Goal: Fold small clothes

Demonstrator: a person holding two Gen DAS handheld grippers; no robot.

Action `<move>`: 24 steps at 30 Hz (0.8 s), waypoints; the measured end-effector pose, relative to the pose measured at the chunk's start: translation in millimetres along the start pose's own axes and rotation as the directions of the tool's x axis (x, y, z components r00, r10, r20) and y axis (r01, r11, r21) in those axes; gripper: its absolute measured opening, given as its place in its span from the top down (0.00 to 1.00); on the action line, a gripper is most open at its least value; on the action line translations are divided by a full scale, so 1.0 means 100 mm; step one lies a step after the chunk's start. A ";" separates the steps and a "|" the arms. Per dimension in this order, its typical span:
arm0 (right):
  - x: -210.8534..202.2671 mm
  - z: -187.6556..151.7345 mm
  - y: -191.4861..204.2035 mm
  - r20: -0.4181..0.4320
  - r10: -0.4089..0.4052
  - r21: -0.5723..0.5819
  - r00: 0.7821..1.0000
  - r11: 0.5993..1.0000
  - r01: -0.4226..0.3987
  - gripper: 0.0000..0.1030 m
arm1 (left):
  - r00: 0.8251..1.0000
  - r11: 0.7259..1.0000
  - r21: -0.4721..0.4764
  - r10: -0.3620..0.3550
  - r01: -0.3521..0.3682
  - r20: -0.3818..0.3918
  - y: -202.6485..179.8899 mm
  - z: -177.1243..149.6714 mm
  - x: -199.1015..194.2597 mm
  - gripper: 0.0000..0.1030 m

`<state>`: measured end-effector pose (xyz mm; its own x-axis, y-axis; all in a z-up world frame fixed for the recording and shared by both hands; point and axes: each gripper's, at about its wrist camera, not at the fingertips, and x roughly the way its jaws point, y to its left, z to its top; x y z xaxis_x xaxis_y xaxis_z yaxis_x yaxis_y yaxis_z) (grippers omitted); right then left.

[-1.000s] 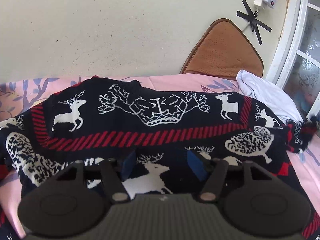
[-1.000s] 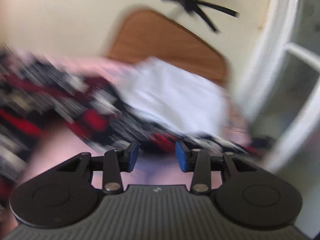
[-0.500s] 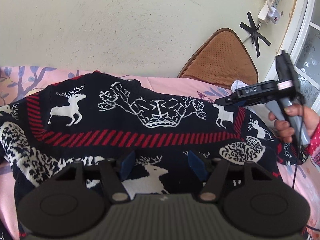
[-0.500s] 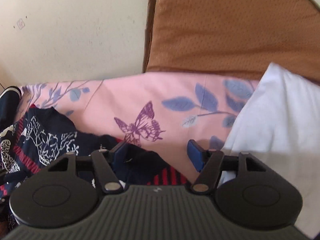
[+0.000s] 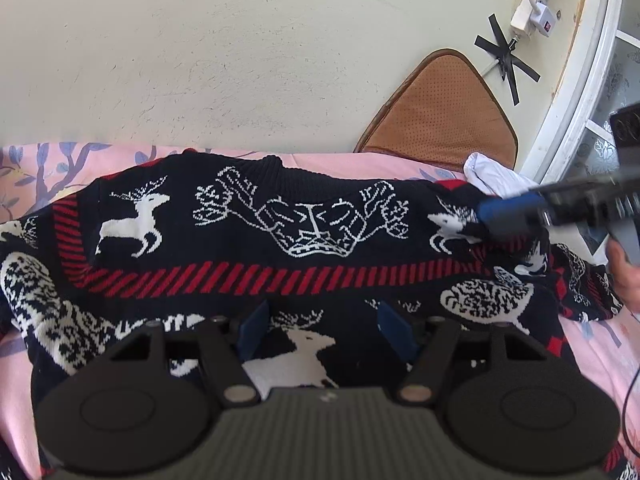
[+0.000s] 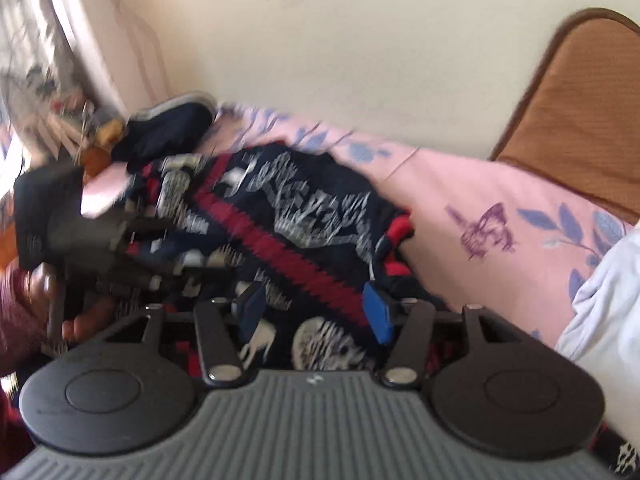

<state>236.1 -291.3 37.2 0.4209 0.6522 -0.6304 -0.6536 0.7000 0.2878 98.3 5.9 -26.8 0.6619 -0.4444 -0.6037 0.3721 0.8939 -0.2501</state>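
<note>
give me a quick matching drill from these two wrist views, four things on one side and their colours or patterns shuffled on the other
Things:
1. sweater
2. bedsheet
3. cushion against the wall
4. cloth at the bed's right end

Colours:
A. pale, whitish, plain
B. brown, dotted texture
C. dark navy with white deer and red stripes
D. pink with blue leaves and a purple butterfly

Pairs: 1-C, 2-D, 3-B, 4-A
</note>
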 end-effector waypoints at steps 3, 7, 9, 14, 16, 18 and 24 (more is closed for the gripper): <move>0.01 0.13 -0.37 0.085 -0.005 0.178 0.996 0.984 -0.010 0.43 | 1.000 1.000 -0.001 -0.005 0.005 0.000 0.01 0.00 0.00 0.38; 0.03 0.20 -0.78 0.141 -0.054 0.373 0.989 0.928 -0.002 0.42 | 1.000 1.000 -0.001 -0.005 0.005 0.000 0.00 0.00 0.00 0.38; 0.06 0.25 -0.99 0.118 -0.075 0.436 0.990 0.900 0.016 0.42 | 1.000 1.000 0.000 -0.007 0.007 0.000 0.00 -0.01 0.00 0.37; 0.42 0.22 -1.25 -0.009 0.063 0.569 0.998 0.821 -0.047 0.41 | 1.000 1.000 0.000 -0.007 0.007 0.000 0.00 -0.01 0.00 0.37; 0.57 0.20 -1.15 -0.007 0.193 0.600 0.981 0.786 -0.150 0.41 | 1.000 1.000 0.000 -0.007 0.007 0.000 0.00 -0.01 0.00 0.36; 0.66 0.22 -0.94 -0.007 0.235 0.575 0.972 0.796 -0.188 0.43 | 1.000 1.000 0.000 -0.008 0.008 0.000 0.00 0.00 0.00 0.36; 0.34 0.43 -0.25 0.169 0.174 0.225 0.970 0.951 -0.210 0.79 | 1.000 1.000 0.000 -0.008 0.008 0.000 -0.01 0.00 0.00 0.36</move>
<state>293.8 -274.6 39.3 0.4013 0.8035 -0.4397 -0.5683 0.5949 0.5684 98.0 5.5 -26.4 0.6587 -0.4514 -0.6020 0.3771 0.8904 -0.2550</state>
